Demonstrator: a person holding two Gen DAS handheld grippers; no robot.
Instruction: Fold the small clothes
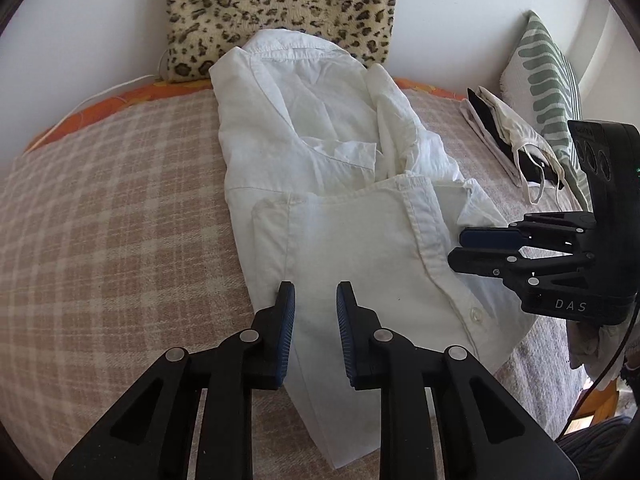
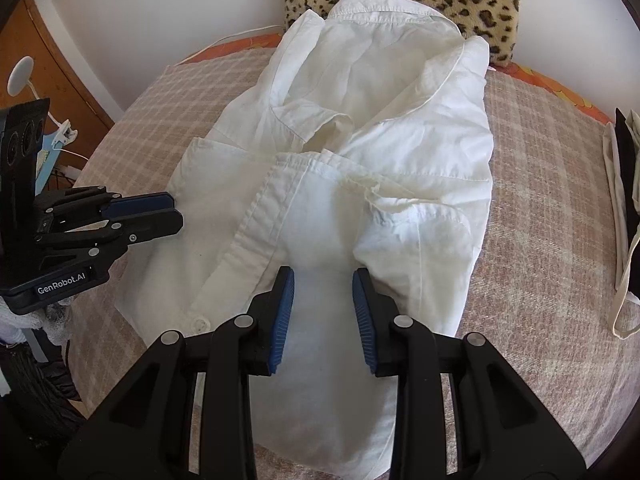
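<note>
Well, here is what might slip, working out from the claws:

- The left claw (image 1: 316, 316) has its jaws a little apart, with white shirt (image 1: 340, 220) cloth lying in the gap. No firm pinch shows, so a lift now would probably leave the hem behind.
- The right claw (image 2: 324, 308) is the same: jaws partly apart over the hem at 6 o'clock in its own view. If one side bites before the other, the fold would likely go crooked.
- The shirt lies mid-bed on the checked blanket (image 1: 120, 200), collar at 12 o'clock and hem at 6. Its sleeves are bunched loosely on top (not flat at all), so they could spill out sideways when the hem comes over.
- The button strip (image 1: 436, 248) runs toward 4 o'clock in the left view. Catching only that top layer would peel the front open.
- The leopard cushion (image 1: 280, 0) touches the collar at 12 o'clock, so an overlong fold may ride up it.
- A small clothes pile (image 1: 516, 148) sits at 2 o'clock, well apart, so there seems little risk of a snag.
</note>
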